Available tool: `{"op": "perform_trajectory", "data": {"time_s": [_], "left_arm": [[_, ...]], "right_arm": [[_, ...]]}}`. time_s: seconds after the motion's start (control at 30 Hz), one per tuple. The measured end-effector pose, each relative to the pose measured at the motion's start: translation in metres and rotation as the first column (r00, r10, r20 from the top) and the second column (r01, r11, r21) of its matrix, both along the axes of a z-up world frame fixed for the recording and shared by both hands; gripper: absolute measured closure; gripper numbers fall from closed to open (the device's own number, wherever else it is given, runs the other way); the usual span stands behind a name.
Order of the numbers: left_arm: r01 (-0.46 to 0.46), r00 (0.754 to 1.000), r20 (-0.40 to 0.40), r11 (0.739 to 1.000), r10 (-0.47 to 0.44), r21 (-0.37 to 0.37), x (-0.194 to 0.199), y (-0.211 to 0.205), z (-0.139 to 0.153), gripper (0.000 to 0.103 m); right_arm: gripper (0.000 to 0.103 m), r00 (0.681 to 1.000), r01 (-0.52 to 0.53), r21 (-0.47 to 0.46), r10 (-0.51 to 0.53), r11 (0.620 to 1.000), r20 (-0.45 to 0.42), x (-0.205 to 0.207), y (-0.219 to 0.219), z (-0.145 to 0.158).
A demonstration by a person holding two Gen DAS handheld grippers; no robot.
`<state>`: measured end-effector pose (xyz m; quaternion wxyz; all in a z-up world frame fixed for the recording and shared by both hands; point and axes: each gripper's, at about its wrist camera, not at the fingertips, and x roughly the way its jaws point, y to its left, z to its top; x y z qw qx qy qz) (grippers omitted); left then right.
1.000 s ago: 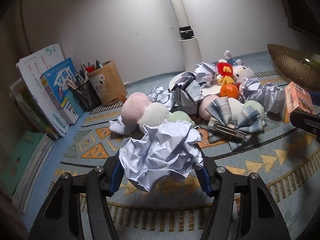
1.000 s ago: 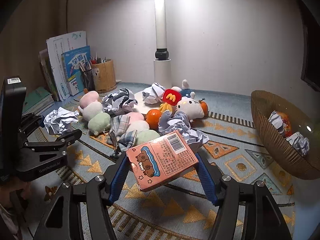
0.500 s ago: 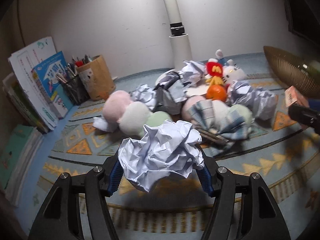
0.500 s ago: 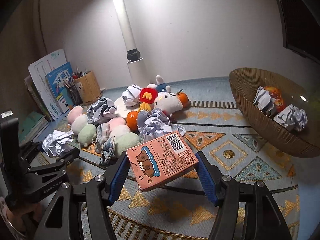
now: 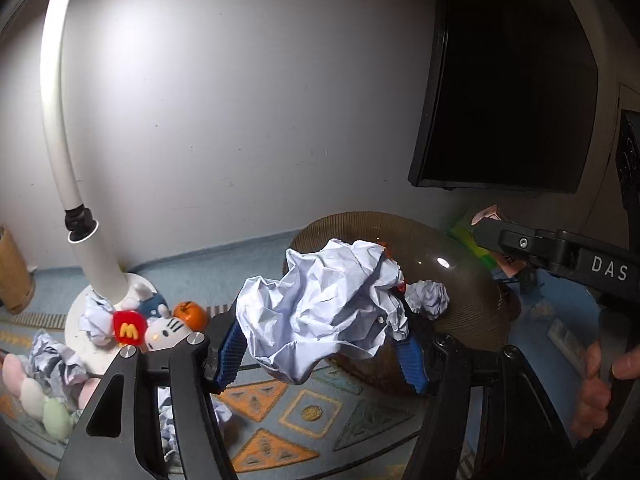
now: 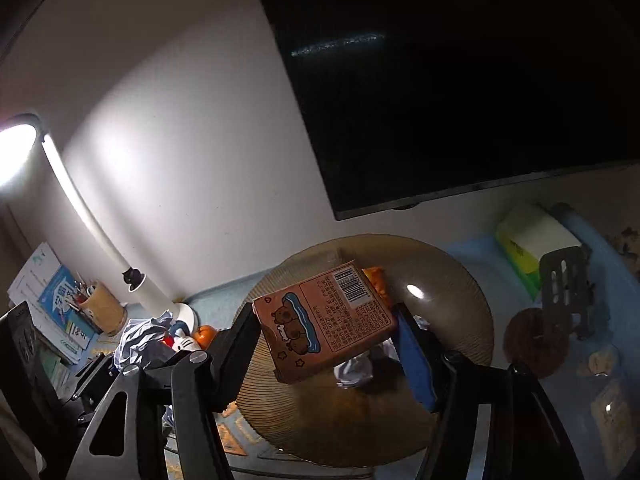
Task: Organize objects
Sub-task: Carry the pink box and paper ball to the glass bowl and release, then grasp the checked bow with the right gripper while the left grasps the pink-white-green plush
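My left gripper [image 5: 320, 350] is shut on a crumpled white paper ball [image 5: 324, 308] and holds it in the air just left of the brown ribbed bowl [image 5: 472, 296]. My right gripper [image 6: 326, 350] is shut on an orange snack box [image 6: 324, 324] with a bear picture and a barcode, held above the same bowl [image 6: 452, 308]. The bowl holds crumpled paper [image 5: 430, 298] [image 6: 354, 370] and an orange packet [image 6: 378, 282]. The right gripper's body [image 5: 560, 252] shows at the right of the left wrist view.
A white lamp [image 5: 92, 256] stands on the patterned mat with plush toys [image 5: 164, 330], an orange [image 5: 190, 314] and paper balls [image 5: 56, 354] around its base. A dark screen [image 5: 508, 80] hangs on the wall. Books and a pen cup [image 6: 102, 306] stand at the far left. A green tissue box [image 6: 532, 240] lies behind the bowl.
Both grippers have swung right and up, away from the toy pile and towards the brown bowl, each still holding its object. The snack box is now over the bowl.
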<state>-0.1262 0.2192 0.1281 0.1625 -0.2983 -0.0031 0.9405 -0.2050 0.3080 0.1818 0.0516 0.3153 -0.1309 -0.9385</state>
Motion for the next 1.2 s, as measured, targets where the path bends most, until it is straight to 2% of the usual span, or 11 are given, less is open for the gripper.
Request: {"op": "perform_trajectory", "data": {"time_s": [0.17,0.23,0.27,0.33,0.4,0.47,0.6,0.77,0.9,1.03,1.2], "left_arm": [[0.070,0.997,0.025,0.997,-0.070,-0.012,-0.025,0.028,-0.013,0.040],[0.086,0.996,0.027,0.996,-0.086,-0.006,-0.030,0.032,-0.021,0.022],[0.106,0.993,0.048,0.994,-0.106,0.008,-0.032,0.034,-0.027,0.002],[0.098,0.995,0.021,0.995,-0.099,0.025,-0.029,0.031,-0.031,0.000],[0.072,0.997,-0.031,0.997,-0.071,0.027,-0.021,0.025,-0.030,0.000],[0.065,0.998,-0.024,0.998,-0.064,0.027,-0.018,0.019,-0.030,0.000],[0.035,0.999,-0.007,0.999,-0.035,-0.014,-0.012,0.004,-0.030,0.000],[-0.017,1.000,-0.010,0.999,0.017,-0.046,-0.004,-0.025,-0.022,0.000],[-0.090,0.996,-0.007,0.995,0.090,-0.048,0.004,-0.061,-0.013,0.000],[-0.187,0.982,0.020,0.982,0.188,-0.032,0.014,-0.117,-0.009,0.000],[-0.346,0.930,0.113,0.937,0.349,-0.045,0.021,-0.199,-0.029,0.000]], "right_arm": [[0.038,0.998,0.010,0.006,-0.010,1.000,0.065,-0.016,0.021,-0.015],[0.027,0.998,0.003,-0.029,-0.001,1.000,0.059,-0.021,0.026,-0.018],[0.002,0.998,0.005,-0.052,-0.002,0.999,0.061,-0.024,0.028,-0.021],[0.000,0.995,-0.002,-0.122,0.014,0.993,0.098,-0.030,0.034,-0.028],[0.000,0.995,0.023,-0.184,-0.006,0.983,0.096,-0.029,0.041,-0.032],[0.000,0.995,0.042,-0.224,-0.021,0.974,0.093,-0.025,0.045,-0.033],[0.000,0.995,0.069,-0.244,-0.047,0.967,0.093,-0.016,0.043,-0.031],[0.000,0.996,0.066,-0.243,-0.051,0.968,0.068,-0.008,0.019,-0.016],[0.000,1.000,0.014,-0.211,-0.008,0.977,0.026,-0.001,-0.016,-0.002],[0.000,0.997,-0.069,-0.100,0.067,0.993,-0.026,0.013,-0.067,0.012],[0.000,0.979,-0.194,0.052,0.197,0.980,-0.058,0.030,-0.142,0.006]]}}
